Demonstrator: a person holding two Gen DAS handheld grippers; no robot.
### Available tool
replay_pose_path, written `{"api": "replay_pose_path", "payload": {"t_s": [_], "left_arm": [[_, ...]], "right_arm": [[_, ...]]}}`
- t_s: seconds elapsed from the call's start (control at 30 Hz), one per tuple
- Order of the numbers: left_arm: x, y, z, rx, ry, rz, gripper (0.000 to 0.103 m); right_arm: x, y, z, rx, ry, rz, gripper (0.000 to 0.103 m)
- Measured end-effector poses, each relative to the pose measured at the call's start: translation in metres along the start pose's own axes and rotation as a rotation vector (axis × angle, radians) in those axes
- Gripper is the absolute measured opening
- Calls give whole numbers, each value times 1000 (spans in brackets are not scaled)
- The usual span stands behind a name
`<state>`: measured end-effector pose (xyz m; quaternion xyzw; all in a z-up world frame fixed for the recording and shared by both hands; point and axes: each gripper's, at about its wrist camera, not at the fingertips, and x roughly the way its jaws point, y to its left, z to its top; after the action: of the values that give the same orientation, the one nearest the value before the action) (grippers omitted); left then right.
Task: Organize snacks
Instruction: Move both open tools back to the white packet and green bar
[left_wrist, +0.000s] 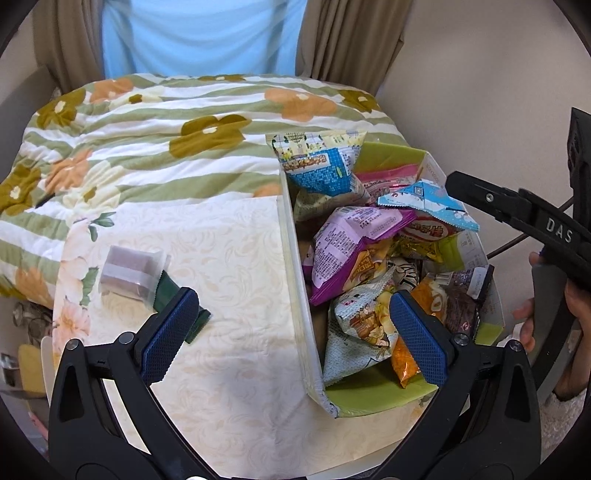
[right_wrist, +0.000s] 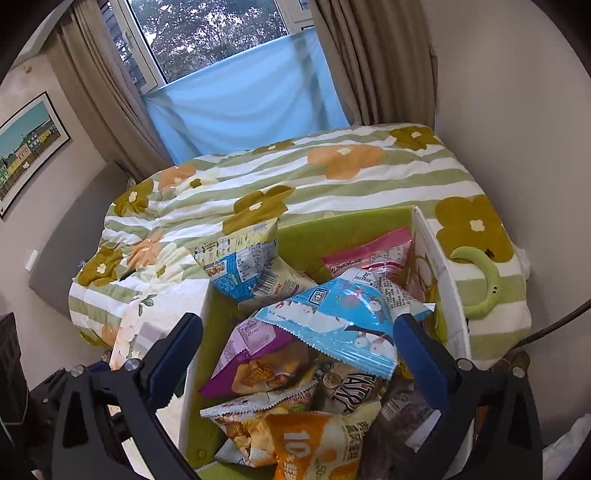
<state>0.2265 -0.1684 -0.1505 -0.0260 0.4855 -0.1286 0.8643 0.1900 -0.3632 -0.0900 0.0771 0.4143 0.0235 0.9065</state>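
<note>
A white-walled box (left_wrist: 295, 280) with a lime-green lining sits at 3 o'clock in the left wrist view, heaped with crinkled foil and plastic snack packets (left_wrist: 369, 258). The left gripper (left_wrist: 291, 332) is spread wide, empty, straddling the box's near wall. At 9 o'clock a translucent wrapped block (left_wrist: 129, 273) and a dark green sachet (left_wrist: 173, 302) lie on a cream embossed cloth (left_wrist: 221, 258). The right gripper (right_wrist: 295, 354) hangs open over a glossy blue packet (right_wrist: 343, 321); whether it touches is unclear.
</note>
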Motion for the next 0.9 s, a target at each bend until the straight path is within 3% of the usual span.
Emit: {"api": "replay_pose_path", "payload": {"t_s": [0.27,0.53,0.73,0.9], "left_arm": [[-40,-7,-2,6,-72,17,102],[-83,6,-16,-24,-120,80,102],[-101,38,-35,-55,-127,117,102],[-102,92,-51,-90,-99,127,102]], "right_arm": [[-43,10,-6,-50,-51,-19,103],[-73,32,-25,-139,-70,-30,103],[-77,64,-46,-167,-67,-17,103],[-69,102,-63,-182,-56,8,103]]}}
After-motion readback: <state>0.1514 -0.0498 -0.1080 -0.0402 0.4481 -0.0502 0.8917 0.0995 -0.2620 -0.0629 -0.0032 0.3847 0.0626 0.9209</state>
